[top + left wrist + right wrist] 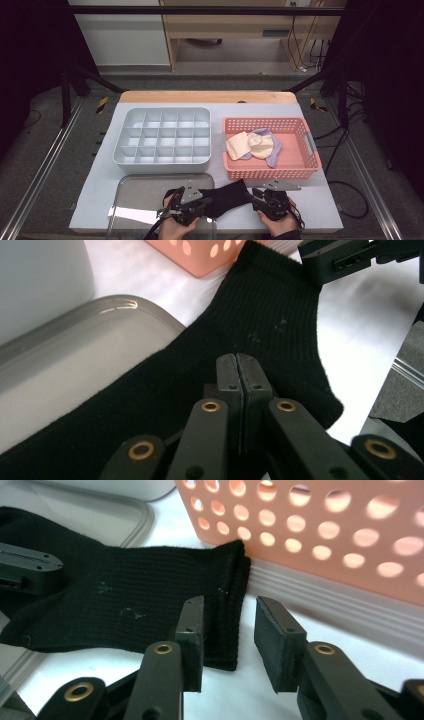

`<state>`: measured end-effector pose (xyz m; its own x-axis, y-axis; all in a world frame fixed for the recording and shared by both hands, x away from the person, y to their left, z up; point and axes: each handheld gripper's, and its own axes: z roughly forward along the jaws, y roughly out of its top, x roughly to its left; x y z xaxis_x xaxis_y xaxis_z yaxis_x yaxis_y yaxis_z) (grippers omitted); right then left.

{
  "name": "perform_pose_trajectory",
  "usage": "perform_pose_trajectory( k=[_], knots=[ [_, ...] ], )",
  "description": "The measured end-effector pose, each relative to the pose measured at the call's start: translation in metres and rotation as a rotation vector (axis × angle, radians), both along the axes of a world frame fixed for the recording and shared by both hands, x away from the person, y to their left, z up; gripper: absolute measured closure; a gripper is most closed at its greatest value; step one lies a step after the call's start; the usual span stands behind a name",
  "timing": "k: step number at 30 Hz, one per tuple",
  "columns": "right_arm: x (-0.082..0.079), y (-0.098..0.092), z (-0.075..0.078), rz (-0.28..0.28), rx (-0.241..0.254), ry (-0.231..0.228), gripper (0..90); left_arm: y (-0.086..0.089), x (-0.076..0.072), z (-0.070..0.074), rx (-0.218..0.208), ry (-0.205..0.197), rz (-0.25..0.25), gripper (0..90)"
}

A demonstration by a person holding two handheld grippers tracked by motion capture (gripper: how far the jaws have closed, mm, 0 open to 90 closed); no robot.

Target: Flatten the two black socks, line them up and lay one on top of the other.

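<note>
While the black sock (pixel 227 197) lies against the pink basket (pixel 272 172), we see the left gripper (pixel 238 371) closed, perhaps pinching it; right gripper (pixel 229 630) parted at its cuff.

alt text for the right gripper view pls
A black sock lies flat on the white table, its ribbed cuff edge between the open jaws of the right gripper, whose pads do not press it. A pink perforated basket stands just behind, and the left gripper reaches in at the left.
</note>
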<state>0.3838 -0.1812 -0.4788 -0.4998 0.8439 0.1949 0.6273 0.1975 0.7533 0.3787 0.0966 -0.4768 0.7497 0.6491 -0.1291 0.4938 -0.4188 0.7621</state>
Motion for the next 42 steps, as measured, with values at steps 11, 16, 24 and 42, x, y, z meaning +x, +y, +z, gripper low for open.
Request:
perform_pose_trajectory(
  k=[11, 16, 24, 42],
  knots=[
    [0.001, 0.006, -0.007, 0.014, -0.016, 0.03, 71.3, -0.001, 0.0, -0.001, 0.005, -0.001, -0.001, 88.2],
    [0.001, 0.007, -0.006, 0.011, -0.004, 0.043, 77.8, 0.0, 0.0, -0.002, 0.004, 0.001, -0.002, 88.2],
    [-0.003, 0.003, 0.01, 0.018, 0.066, -0.009, 80.4, -0.001, 0.001, 0.0, 0.008, 0.007, -0.001, 88.2],
    [-0.019, 0.023, 0.048, 0.122, 0.14, -0.118, 80.3, -0.005, 0.0, 0.0, 0.015, 0.0, -0.016, 88.2]
  ],
)
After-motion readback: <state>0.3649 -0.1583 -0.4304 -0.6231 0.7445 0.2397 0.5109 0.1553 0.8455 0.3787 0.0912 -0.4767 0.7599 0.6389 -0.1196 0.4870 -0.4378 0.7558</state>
